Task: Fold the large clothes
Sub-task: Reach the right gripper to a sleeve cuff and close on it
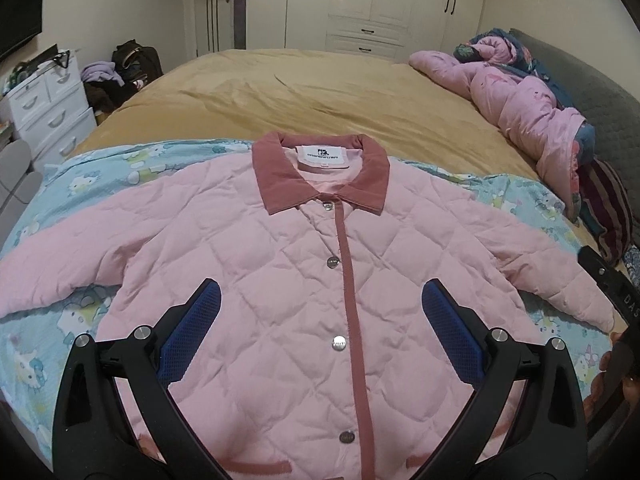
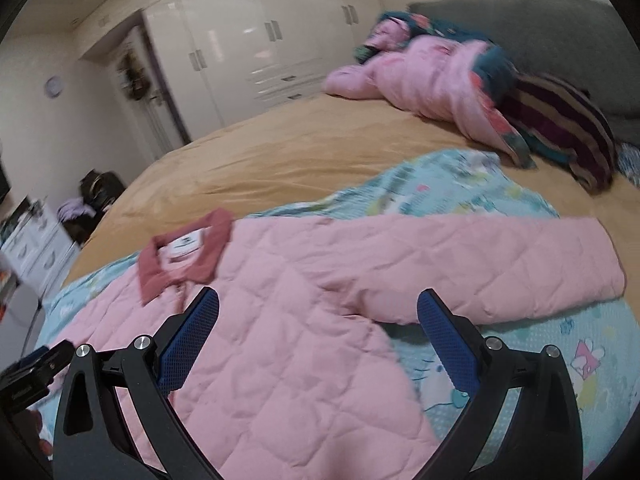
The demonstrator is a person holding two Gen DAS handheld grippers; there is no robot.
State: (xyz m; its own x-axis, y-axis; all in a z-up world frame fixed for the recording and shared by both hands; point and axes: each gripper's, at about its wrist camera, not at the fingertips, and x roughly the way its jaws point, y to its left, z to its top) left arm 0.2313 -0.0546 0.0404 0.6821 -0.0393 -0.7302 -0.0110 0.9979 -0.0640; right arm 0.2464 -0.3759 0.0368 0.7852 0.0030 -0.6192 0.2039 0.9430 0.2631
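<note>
A pink quilted jacket point(image 1: 280, 264) with a dark pink collar point(image 1: 320, 172) lies flat, front up and snapped shut, on a light blue cartoon-print sheet point(image 1: 52, 320). Both sleeves are spread out to the sides. My left gripper point(image 1: 322, 300) is open and empty, hovering over the jacket's lower front. My right gripper point(image 2: 318, 308) is open and empty, above the jacket point(image 2: 280, 320) near its right armpit, with the right sleeve point(image 2: 480, 264) stretching away to the right. The right view is blurred.
The bed has a mustard cover point(image 1: 300, 92). A heap of pink and floral bedding point(image 1: 532, 100) and a striped pillow point(image 1: 608, 208) lie at the headboard side on the right. White drawers point(image 1: 48, 108) and bags stand left of the bed; wardrobes point(image 1: 380, 0) stand behind.
</note>
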